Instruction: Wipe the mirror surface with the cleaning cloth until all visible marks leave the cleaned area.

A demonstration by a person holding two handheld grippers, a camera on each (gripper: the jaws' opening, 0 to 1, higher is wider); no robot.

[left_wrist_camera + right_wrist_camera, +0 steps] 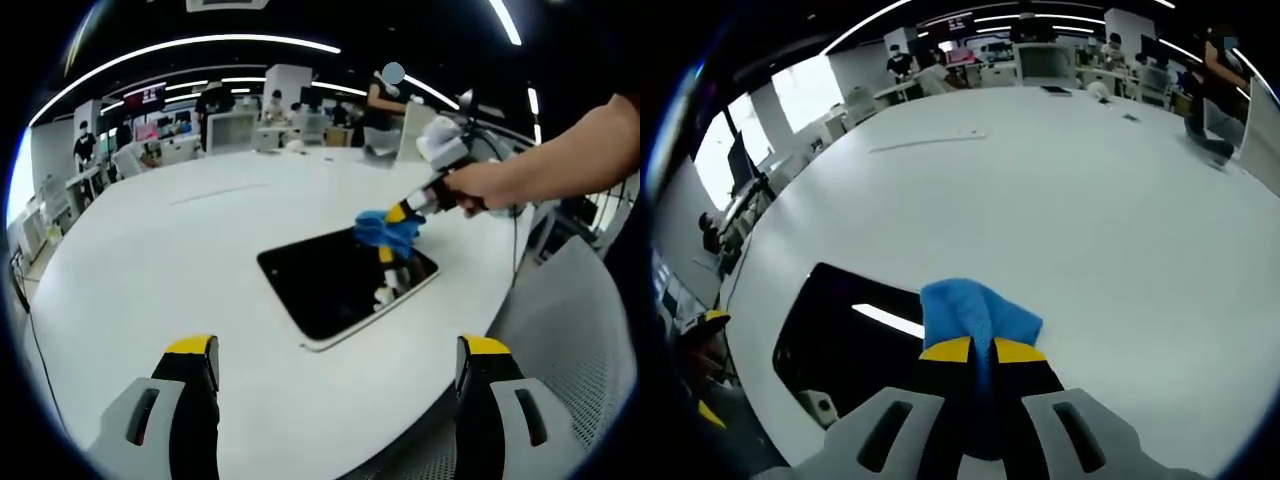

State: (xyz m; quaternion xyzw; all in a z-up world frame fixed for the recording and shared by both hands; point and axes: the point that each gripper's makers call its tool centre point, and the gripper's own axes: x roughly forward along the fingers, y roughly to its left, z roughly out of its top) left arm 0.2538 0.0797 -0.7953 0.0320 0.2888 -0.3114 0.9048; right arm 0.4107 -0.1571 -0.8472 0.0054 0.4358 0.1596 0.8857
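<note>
The right gripper (982,352), fingers pinched on the crumpled blue cleaning cloth (975,312), presses it on the far corner of the dark rectangular mirror (335,282) lying near the white counter's (180,260) edge, the uncleaned glass stretching toward the idle left gripper (338,375), fingers wide apart and empty.

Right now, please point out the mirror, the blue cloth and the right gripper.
mirror (330,285): left gripper view, dark glass centre.
blue cloth (975,312): right gripper view, bunched top.
right gripper (982,352): right gripper view, between yellow tips.
</note>
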